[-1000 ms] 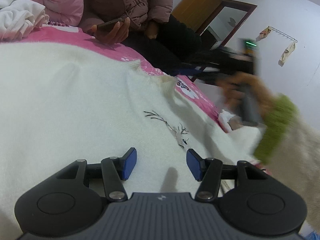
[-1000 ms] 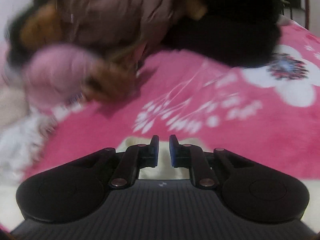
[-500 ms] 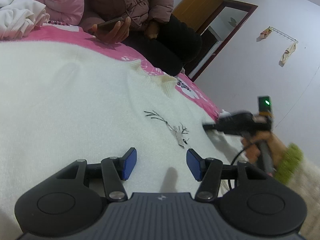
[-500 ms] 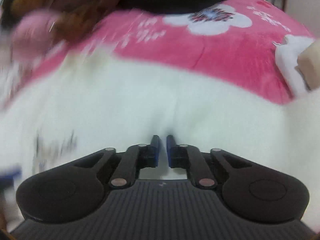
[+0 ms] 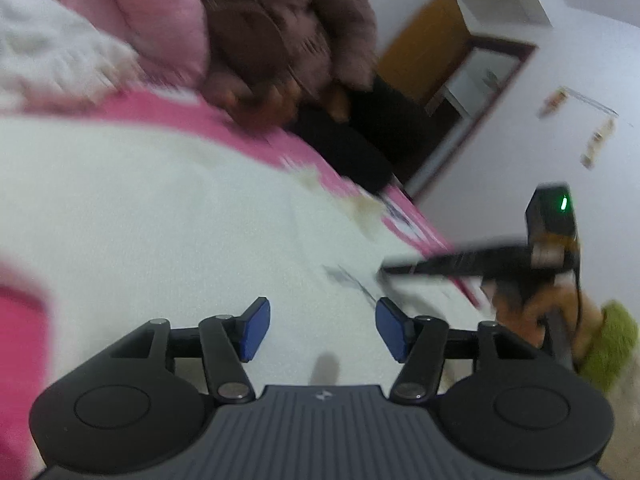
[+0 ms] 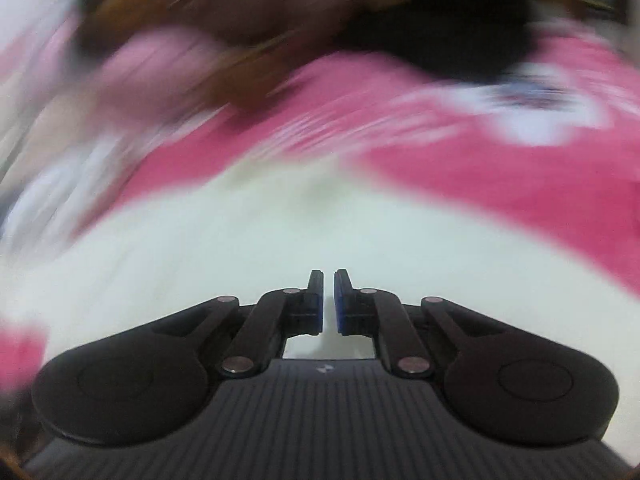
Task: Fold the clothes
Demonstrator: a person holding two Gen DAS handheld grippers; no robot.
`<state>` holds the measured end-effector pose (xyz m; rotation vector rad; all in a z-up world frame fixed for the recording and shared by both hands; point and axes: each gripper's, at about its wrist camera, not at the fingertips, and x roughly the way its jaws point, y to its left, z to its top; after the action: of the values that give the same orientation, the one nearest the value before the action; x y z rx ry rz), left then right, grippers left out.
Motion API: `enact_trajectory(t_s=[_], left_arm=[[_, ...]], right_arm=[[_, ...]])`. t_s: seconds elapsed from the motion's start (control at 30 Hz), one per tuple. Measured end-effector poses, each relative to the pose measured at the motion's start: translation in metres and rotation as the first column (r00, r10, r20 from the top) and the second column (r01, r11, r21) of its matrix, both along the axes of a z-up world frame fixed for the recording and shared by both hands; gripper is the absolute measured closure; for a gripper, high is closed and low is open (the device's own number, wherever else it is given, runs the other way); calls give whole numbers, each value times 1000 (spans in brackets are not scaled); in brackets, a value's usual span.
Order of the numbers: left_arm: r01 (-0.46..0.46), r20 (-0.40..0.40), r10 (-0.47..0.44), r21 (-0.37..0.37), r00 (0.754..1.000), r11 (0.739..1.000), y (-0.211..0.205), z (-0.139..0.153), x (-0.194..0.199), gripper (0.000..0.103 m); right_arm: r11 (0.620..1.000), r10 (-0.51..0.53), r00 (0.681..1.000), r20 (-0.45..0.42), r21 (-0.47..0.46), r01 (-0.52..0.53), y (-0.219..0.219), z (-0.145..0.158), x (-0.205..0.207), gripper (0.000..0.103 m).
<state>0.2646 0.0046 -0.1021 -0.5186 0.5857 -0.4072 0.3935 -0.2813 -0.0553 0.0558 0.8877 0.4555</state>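
A pink blanket (image 5: 16,344) with white flower prints covers the bed. A white sweater (image 5: 168,216) lies spread flat on the blanket and fills most of both views; a small dark design (image 5: 352,280) shows on it in the left wrist view. A seated person in a brown padded jacket (image 5: 288,36) is at the far edge of the bed, blurred. The left gripper (image 5: 322,330) is above the sweater with its blue pads (image 5: 254,328) wide apart and nothing between them. The right gripper (image 6: 329,302) has its pads nearly together; a narrow gap remains, and whether cloth is pinched cannot be told. A hand (image 5: 560,312) with a green cuff holds the right gripper.
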Motion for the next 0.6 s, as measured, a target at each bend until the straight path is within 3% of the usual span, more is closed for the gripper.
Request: enact_trajectory(t_s=[0.07, 0.13, 0.2, 0.23, 0.27, 0.37, 0.47, 0.53, 0.6], left_arm=[[-87, 13, 87, 14, 996, 996, 9, 2, -3, 42], [-173, 27, 172, 27, 985, 985, 17, 5, -6, 43], [-265, 20, 264, 35, 964, 964, 27, 5, -6, 43], [-298, 9, 298, 27, 955, 954, 32, 4, -6, 43], [-330, -1, 331, 20, 944, 944, 37, 3, -6, 43], [-426, -35, 426, 0, 904, 905, 51, 1, -5, 44], [-462, -42, 461, -1, 886, 887, 55, 0, -4, 45], [-467, -40, 467, 4, 884, 884, 53, 0, -3, 45], [-472, -38, 472, 0, 881, 881, 53, 0, -4, 46]], right_arm=[[996, 27, 1000, 13, -85, -25, 35, -18, 10, 101], [995, -46, 997, 61, -81, 51, 41, -22, 34, 103], [981, -182, 980, 80, -54, 186, 37, -10, 52, 103], [976, -196, 975, 100, -74, 204, 41, -3, 53, 95], [983, -149, 981, 123, -87, 160, 48, 7, 47, 95], [998, 66, 996, 57, -6, -66, 77, 18, 19, 96], [979, 160, 987, 23, -134, -156, 116, -2, 14, 97], [987, 84, 995, 47, -140, -77, 117, -19, 47, 99], [998, -48, 998, 35, -25, 49, 102, -16, 77, 103]])
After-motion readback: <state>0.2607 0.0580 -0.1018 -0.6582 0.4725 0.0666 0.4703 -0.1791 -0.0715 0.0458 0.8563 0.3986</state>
